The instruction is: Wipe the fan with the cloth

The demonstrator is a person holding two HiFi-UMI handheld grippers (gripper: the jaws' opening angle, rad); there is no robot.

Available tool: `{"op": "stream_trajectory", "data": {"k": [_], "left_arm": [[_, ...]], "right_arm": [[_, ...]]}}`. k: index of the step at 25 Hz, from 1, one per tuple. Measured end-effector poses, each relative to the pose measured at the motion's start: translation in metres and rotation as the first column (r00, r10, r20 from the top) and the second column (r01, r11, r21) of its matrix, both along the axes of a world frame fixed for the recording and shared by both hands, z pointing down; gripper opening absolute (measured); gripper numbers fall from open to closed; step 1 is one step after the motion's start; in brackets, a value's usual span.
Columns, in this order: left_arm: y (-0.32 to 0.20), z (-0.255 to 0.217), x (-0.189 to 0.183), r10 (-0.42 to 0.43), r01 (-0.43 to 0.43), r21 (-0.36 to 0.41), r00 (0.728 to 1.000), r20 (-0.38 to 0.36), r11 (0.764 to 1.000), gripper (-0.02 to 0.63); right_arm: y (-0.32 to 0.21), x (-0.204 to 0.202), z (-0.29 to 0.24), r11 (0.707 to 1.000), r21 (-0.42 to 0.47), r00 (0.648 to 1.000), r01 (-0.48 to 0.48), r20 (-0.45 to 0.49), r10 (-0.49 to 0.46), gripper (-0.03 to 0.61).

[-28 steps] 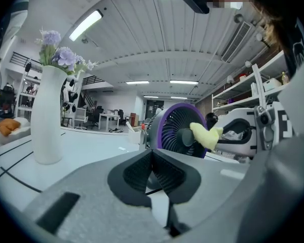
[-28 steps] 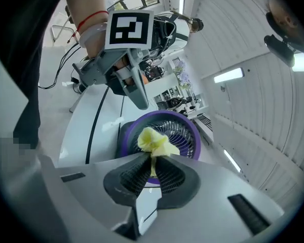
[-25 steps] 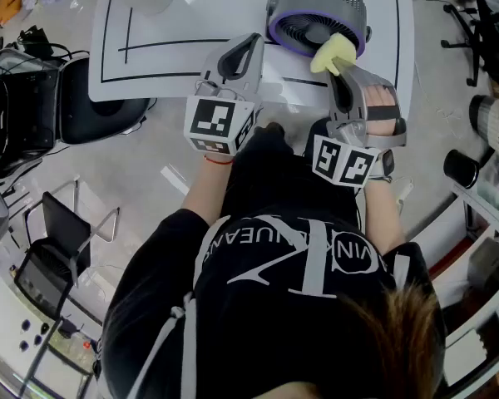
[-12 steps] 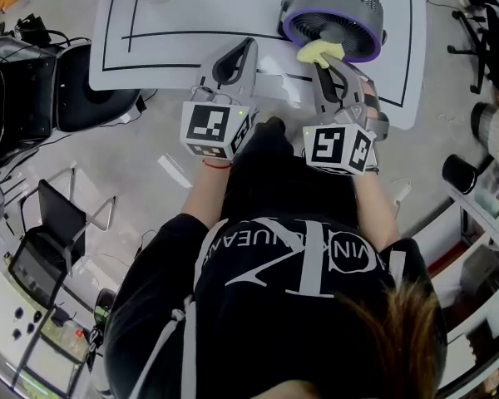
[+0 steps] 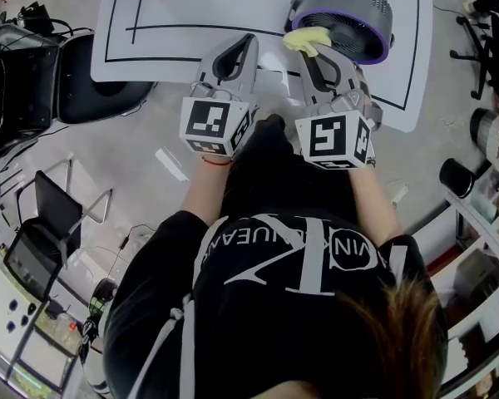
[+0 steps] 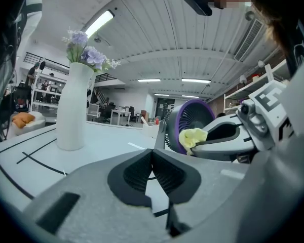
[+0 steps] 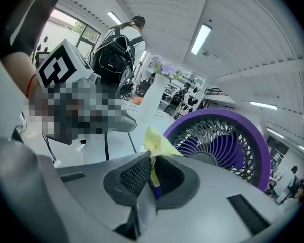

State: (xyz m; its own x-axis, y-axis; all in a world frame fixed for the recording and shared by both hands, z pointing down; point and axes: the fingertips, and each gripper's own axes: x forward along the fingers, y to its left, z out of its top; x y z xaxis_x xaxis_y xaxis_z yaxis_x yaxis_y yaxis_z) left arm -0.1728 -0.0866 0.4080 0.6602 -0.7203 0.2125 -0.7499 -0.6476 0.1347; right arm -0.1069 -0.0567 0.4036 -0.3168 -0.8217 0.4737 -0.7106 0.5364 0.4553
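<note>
The right tool (image 5: 305, 51) pinches a small yellow cloth (image 5: 308, 38); the left tool (image 5: 244, 45) is clenched empty. Pushing hard could topple the purple-rimmed grey fan (image 5: 355, 11).

The only letters I can read stand on my black shirt (image 5: 258, 331), in white print. In the middle is one big "K". Around it run smaller pieces of words: "VIN K" at one side and what looks like "JEAN" at the other. The rest I cannot make out. The cube (image 5: 214, 125) on my left gripper (image 5: 248, 40) and the cube (image 5: 333, 138) on my right gripper (image 5: 306, 52) carry black-and-white square markers, patterns only, no letters.
</note>
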Motion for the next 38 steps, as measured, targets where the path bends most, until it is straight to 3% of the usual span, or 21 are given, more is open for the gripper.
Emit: {"op": "stream_trajectory", "data": {"k": [22, 30, 38], "left_arm": [[0.011, -0.046, 0.010, -0.006, 0.005, 0.045, 1.000, 0.008, 0.999, 0.005], [0.016, -0.068, 0.016, -0.005, 0.004, 0.094, 1.000, 0.004, 0.996, 0.005], [0.018, -0.094, 0.028, 0.016, -0.016, 0.149, 1.000, 0.000, 0.989, 0.005]], "right_arm": [[0.009, 0.014, -0.077, 0.990, 0.136, 0.997, 0.039, 0.054, -0.047, 0.021], [0.028, 0.033, -0.106, 0.985, 0.174, 0.989, 0.018, 0.140, -0.043, 0.021], [0.045, 0.069, -0.126, 0.981, 0.181, 0.960, -0.069, 0.280, 0.016, 0.021]]}}
